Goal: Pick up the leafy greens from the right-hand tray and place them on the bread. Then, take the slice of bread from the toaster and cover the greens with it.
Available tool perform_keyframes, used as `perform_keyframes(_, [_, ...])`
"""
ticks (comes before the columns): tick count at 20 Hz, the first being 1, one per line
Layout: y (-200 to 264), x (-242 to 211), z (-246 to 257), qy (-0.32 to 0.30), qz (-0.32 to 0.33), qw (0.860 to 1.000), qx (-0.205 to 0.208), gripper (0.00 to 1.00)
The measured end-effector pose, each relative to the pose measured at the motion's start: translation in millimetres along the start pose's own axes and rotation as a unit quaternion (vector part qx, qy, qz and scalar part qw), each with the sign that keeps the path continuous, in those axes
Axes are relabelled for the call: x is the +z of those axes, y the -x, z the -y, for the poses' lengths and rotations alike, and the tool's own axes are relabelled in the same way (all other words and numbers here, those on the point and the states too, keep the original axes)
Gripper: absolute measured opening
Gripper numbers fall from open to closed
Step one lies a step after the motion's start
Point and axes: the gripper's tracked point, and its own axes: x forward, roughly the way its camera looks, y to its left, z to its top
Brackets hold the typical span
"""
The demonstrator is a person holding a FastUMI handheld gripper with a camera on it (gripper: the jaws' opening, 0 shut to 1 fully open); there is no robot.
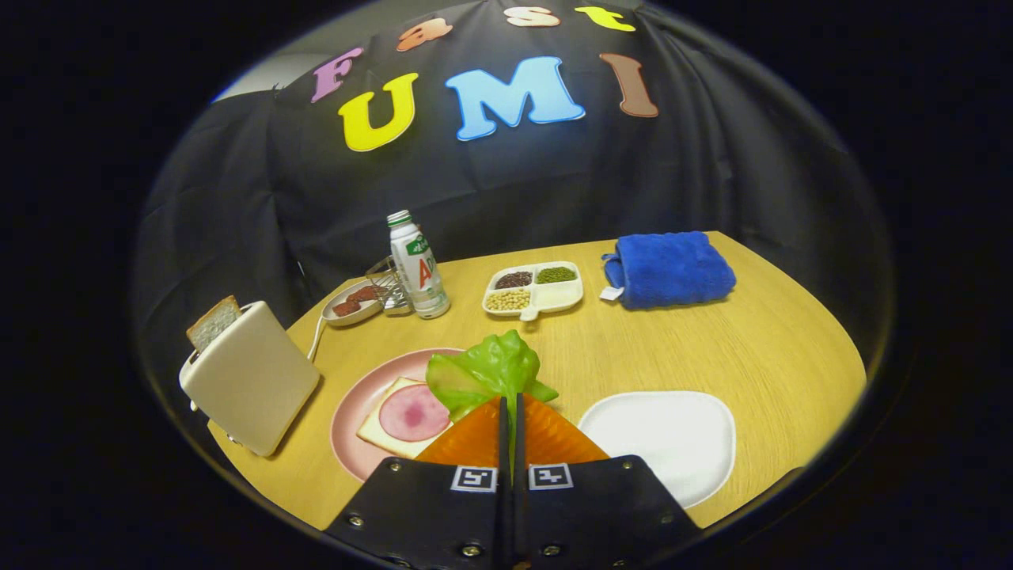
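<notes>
Leafy greens [491, 372] clamped between the two orange fingers [475, 437] of the claw [510, 404], leaves fanning up past the fingertips, held above the table [791, 348] between the pink plate [356, 412] and the white tray [673, 443]. Just left of the fingers, on the pink plate, a slice of bread [380, 431] topped with a round of ham [413, 412]. Farther left, a cream toaster [249, 384] with another bread slice [212, 321] poking out of its slot. Beyond, a bottle [418, 265], a wire rack [388, 285], a small dish [352, 302], a divided tray of beans [534, 287] and a folded blue towel [669, 269].
</notes>
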Motion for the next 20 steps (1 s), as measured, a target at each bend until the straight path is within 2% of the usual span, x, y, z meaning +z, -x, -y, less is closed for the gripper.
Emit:
perform_keyframes(10, [-44, -23, -76, 0.034, -0.026, 0.999, 0.028, 0.00])
perform_keyframes(18, [-60, -41, -89, 0.040, -0.043, 0.998, 0.020, 0.01])
perform_keyframes(20, [-58, -41, -95, 0.032, -0.043, 0.998, 0.030, 0.00])
